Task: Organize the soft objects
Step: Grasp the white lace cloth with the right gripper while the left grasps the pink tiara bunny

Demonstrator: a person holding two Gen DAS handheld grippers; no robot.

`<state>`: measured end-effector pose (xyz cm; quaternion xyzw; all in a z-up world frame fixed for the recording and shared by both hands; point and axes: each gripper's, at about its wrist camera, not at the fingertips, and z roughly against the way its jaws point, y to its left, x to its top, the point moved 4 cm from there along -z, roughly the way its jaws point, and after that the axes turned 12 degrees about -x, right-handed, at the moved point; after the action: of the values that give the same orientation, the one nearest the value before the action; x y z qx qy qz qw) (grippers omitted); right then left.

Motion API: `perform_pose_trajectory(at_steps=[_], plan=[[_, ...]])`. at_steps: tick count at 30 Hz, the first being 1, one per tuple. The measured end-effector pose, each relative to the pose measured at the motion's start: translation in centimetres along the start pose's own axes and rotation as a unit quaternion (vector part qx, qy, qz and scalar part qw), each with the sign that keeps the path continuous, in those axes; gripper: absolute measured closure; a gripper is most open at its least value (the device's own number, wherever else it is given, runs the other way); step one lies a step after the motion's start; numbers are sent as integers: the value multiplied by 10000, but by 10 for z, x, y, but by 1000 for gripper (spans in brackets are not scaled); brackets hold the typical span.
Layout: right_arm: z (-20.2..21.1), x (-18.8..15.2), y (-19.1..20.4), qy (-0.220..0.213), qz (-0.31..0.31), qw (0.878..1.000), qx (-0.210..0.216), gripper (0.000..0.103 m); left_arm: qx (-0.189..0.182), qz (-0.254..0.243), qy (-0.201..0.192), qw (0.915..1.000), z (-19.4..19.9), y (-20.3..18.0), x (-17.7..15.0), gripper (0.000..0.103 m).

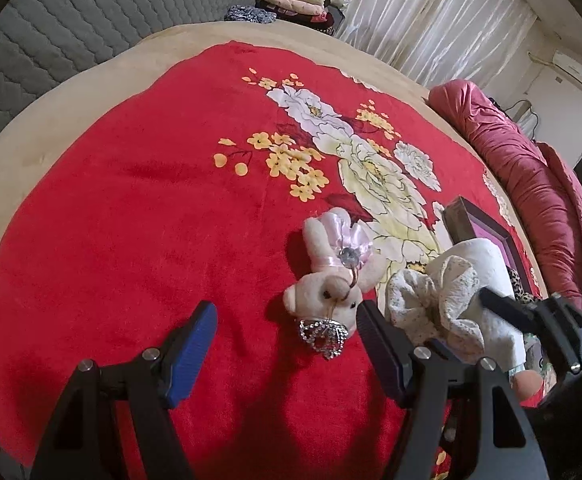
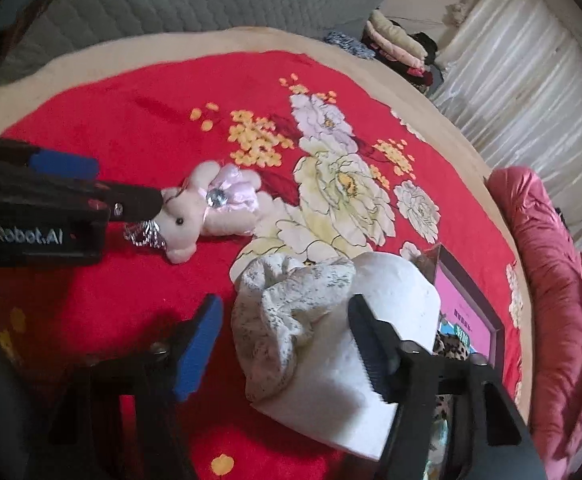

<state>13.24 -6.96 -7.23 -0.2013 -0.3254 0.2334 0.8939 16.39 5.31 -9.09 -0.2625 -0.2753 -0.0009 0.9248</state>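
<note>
The blanket (image 1: pixel 131 220) is plush, matt red cloth with a printed flower pattern, and the toy rabbit (image 1: pixel 331 280) on it is short, fuzzy pile with a glossy satin bow (image 1: pixel 351 240) and a sparkling metal-looking chain (image 1: pixel 325 336). The speckled rag (image 2: pixel 283 312) is thin, crumpled cloth lying against a white roll (image 2: pixel 391 300) with a soft, dimpled, papery surface. Both grippers are matt black plastic; the left gripper (image 1: pixel 287 332) and right gripper (image 2: pixel 285 348) carry ribbed blue pads (image 1: pixel 195 344) and shiny round metal screws (image 1: pixel 150 354).
</note>
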Motion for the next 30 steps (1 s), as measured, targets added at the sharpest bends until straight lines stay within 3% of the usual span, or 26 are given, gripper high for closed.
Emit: perform_pose_trajectory(at_steps=[5,8,19,26,30], plan=[[-17,-3,11,208,229,9995,-9,79,-102,-50,65,9999,-5,-3,-3,31],[-20,-6,9,250,94,9996,56,85,-165,-122,77,9998,-8,-8,-3,31],[6,-9,-11,-22,-314,9993,201,93,-308,-151,194,9992,-28,-15,2,31],[9,-12,-25,3,-755,9960,470,93,-104,-348,322,9988,-51,-18,5,33],[9,-15,-29,-32,-968,9934,619,94,92,-611,366,9974,-58,-24,4,40]])
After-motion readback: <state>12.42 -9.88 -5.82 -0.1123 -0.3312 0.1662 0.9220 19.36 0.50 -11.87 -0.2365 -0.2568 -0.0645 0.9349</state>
